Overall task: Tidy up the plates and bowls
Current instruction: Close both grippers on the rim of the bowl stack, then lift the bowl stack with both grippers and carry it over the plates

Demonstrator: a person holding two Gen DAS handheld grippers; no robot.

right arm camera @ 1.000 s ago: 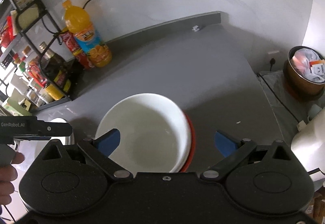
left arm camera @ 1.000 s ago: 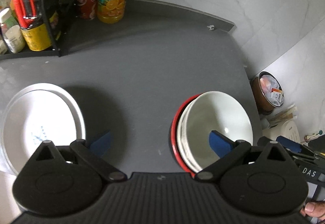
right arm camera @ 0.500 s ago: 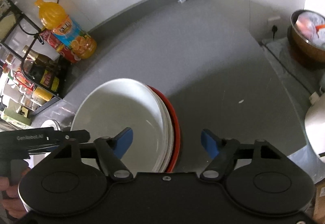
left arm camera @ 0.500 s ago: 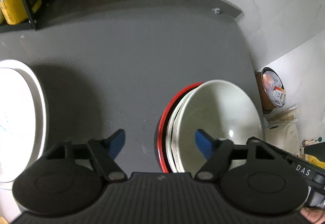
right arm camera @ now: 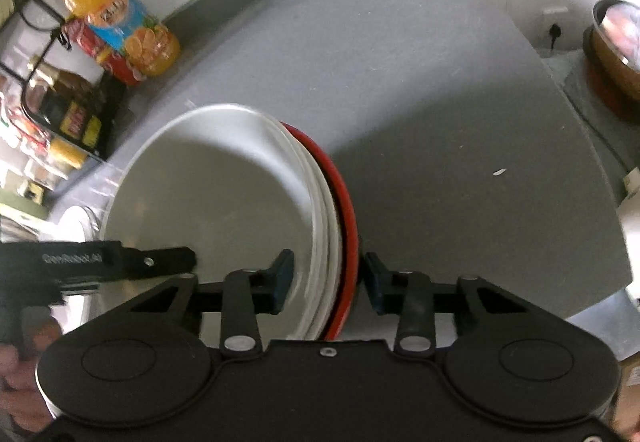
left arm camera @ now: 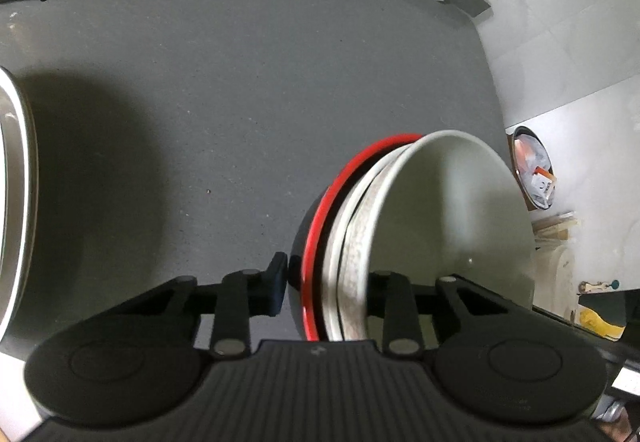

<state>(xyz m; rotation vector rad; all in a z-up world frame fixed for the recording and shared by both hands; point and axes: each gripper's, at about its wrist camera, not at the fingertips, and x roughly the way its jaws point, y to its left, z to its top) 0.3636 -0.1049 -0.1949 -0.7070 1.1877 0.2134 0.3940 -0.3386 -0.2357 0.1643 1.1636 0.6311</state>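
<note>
Vs 1.0 s ago: both grippers have dropped lower and nearer to the bowl stack [left arm camera: 440, 226], jaws narrowed from wide open to a straddle of its rim; the white plate [left arm camera: 16, 193] has slid to the far left edge of the left wrist view. L gripper [left arm camera: 324, 282]: jaws clenched across the stack's left wall, blue pad at the dark outer side, other finger inside the top bowl. R gripper [right arm camera: 326, 280]: same on the stack's right wall, pads close on either side; actual contact can't be told, some blur. Stack = white bowls nested in a red-rimmed bowl [right arm camera: 346, 217], sitting on the grey counter [right arm camera: 460, 113] near its front. Orange juice bottle [right arm camera: 116, 21] well apart at back left.
</note>
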